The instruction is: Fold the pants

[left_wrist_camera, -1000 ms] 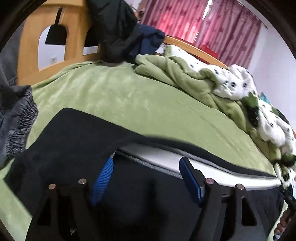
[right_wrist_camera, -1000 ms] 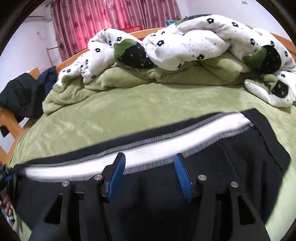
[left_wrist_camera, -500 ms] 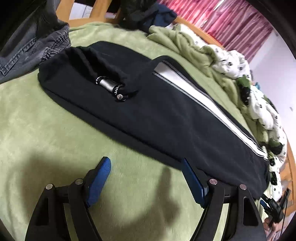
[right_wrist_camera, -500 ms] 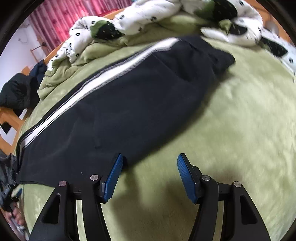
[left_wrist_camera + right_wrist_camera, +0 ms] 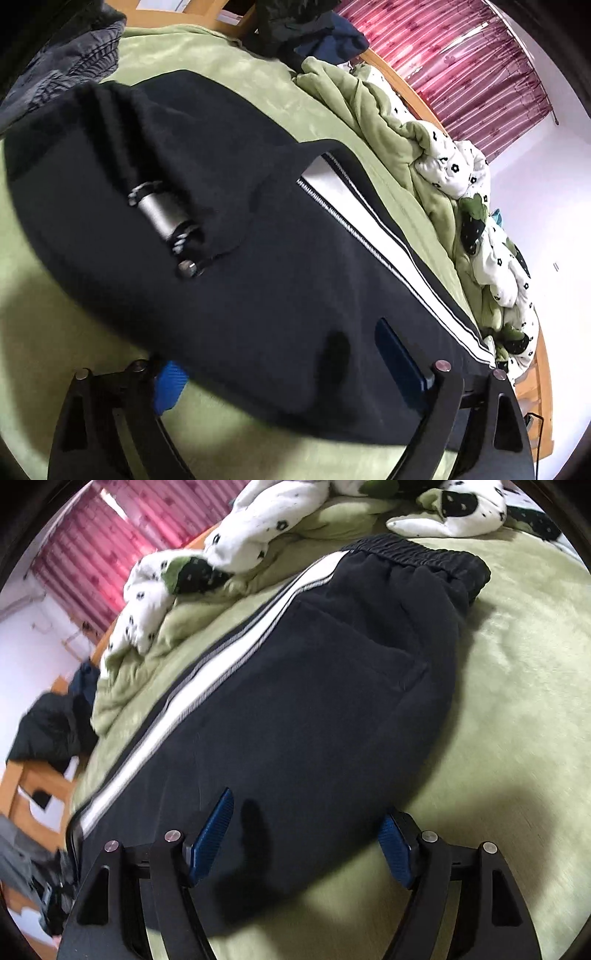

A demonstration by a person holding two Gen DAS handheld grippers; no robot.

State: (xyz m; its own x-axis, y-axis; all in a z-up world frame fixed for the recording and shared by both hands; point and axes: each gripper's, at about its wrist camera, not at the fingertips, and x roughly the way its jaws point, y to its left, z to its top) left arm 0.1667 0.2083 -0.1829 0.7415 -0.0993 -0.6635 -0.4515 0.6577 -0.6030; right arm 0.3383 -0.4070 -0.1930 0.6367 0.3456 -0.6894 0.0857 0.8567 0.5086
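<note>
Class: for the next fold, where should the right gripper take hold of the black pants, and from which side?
Grip the pants at their near long edge, coming from the bare bedspread side: that edge lies flat and free between the right gripper's open jaws.

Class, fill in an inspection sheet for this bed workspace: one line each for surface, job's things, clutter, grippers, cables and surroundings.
Surface: green plush bedspread.
Job's things: black track pants with a white side stripe lying long and flat; elastic waistband at the far end in the right wrist view.
Clutter: white flower-print quilt, grey denim garment, dark jacket.
Grippers: left gripper and right gripper open, jaws just widened, straddling the pants' near edge.
Cables: silver-tipped drawstring on the pants.
Surroundings: wooden bed frame, pink curtains.
</note>
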